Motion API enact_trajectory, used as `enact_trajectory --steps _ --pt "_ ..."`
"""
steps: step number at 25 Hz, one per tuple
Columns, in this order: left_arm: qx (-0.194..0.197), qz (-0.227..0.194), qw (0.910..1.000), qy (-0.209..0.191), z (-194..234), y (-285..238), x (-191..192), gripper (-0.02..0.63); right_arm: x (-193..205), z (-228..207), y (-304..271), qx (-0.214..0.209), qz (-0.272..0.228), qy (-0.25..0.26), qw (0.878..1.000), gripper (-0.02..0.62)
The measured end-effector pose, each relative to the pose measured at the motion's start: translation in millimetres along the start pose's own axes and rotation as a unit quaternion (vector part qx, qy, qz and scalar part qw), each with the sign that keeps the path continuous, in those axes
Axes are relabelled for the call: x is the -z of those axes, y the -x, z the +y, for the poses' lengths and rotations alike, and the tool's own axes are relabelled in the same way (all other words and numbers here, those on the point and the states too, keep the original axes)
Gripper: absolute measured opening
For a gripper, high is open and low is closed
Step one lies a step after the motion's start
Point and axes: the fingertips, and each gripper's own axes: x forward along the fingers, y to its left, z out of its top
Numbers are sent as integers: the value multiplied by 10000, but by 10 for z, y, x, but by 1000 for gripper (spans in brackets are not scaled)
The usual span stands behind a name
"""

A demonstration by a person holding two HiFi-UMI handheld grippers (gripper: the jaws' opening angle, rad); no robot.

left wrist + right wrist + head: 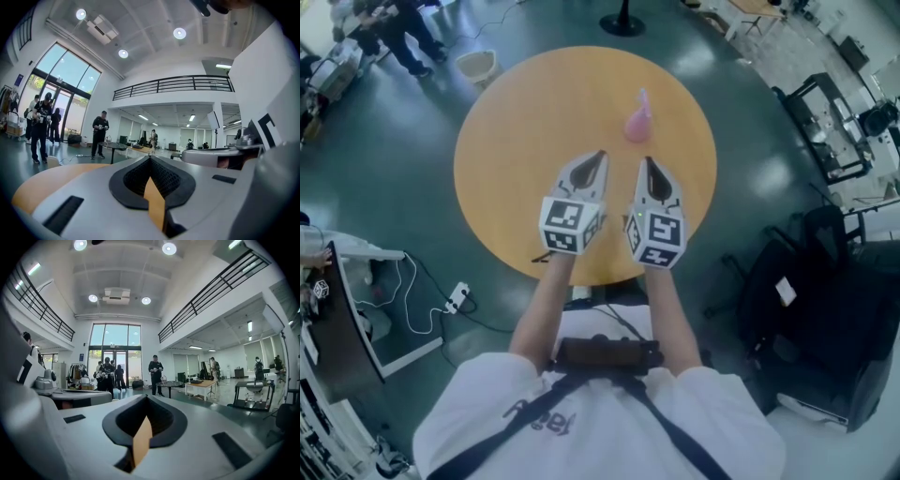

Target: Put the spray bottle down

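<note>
The spray bottle (638,120) is seen in pale pink against the round table (516,141), which is coloured a warm orange-tan. The floor (750,178) is rendered in dark teal. The left gripper (599,157) and the right gripper (648,163) are finished in light grey with black inner pads (164,423) (black-and-white square markers are carried on their cubes). A white shirt (741,422) is crossed by black straps (677,433).

The spray bottle (638,119) stands on the table (506,150), beyond the left tool (599,157) and right tool (649,162).
</note>
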Motion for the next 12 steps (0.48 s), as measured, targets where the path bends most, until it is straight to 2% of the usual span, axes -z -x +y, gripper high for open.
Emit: enact_trajectory --steps 5,12 --pt "116 -19 9999 17 -74 24 4 11 -38 -26 57 144 -68 2 9999 21" --pt "75 -11 10000 28 -73 -19 7 11 -25 -135 42 275 -47 -5 9996 21"
